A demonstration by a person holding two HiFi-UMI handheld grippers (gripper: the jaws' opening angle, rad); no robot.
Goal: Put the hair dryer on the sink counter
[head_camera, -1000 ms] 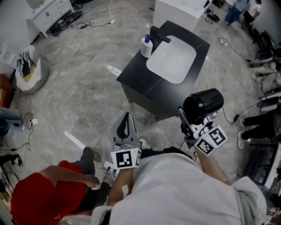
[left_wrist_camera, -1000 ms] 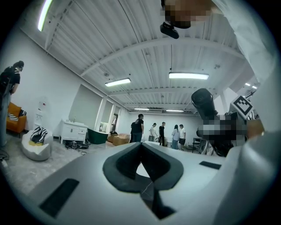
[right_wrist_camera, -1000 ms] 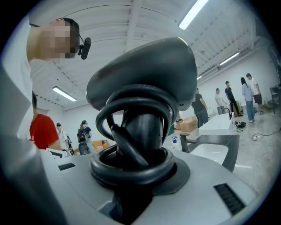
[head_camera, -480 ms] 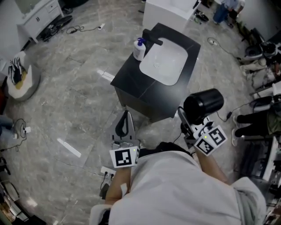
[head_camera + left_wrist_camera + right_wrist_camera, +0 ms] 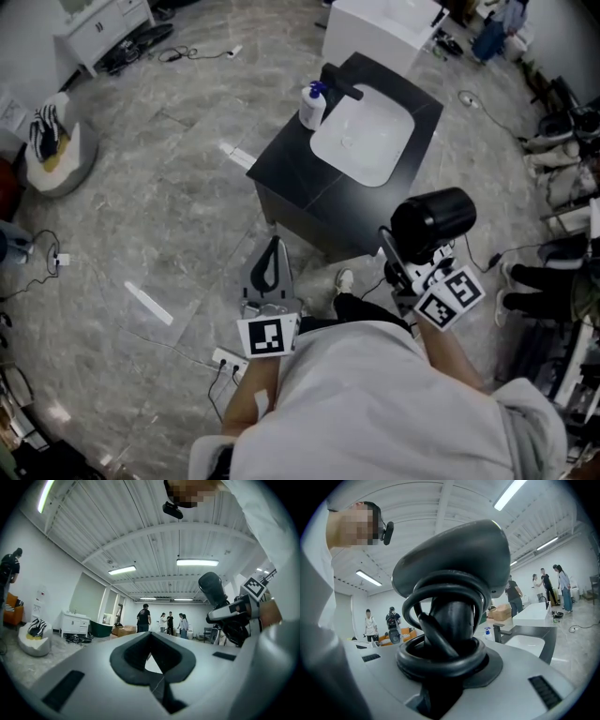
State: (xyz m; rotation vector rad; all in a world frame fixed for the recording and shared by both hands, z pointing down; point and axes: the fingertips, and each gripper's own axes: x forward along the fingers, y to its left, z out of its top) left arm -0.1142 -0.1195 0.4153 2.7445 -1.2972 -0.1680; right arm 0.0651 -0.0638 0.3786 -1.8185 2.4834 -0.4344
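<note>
Head view.
A: Where is the dryer (image 5: 433, 220)?

B: In the right gripper (image 5: 401, 265). Its black barrel stands above the jaws, and the handle runs down between them. The dryer is off the table (image 5: 298, 180), which lies ahead of the gripper and a little to its left.

A: Right gripper view: how do the jaws stand?

B: They pinch the handle of the dryer (image 5: 454, 559), with coils of its black cord wrapped round the handle just above the right gripper (image 5: 440, 686). Beyond, to the gripper's right, are the table (image 5: 534, 631) and a soap bottle (image 5: 487, 631).

A: And the left gripper (image 5: 269, 265)?

B: Left gripper view: the left gripper (image 5: 152, 660) has its jaws pressed together at the tips, with nothing between them. It is held level, beside the right gripper and short of the table.

A: What stands on the table?

B: A white basin (image 5: 364, 133), with the soap bottle (image 5: 312, 101) at the table's far edge from both grippers.
</note>
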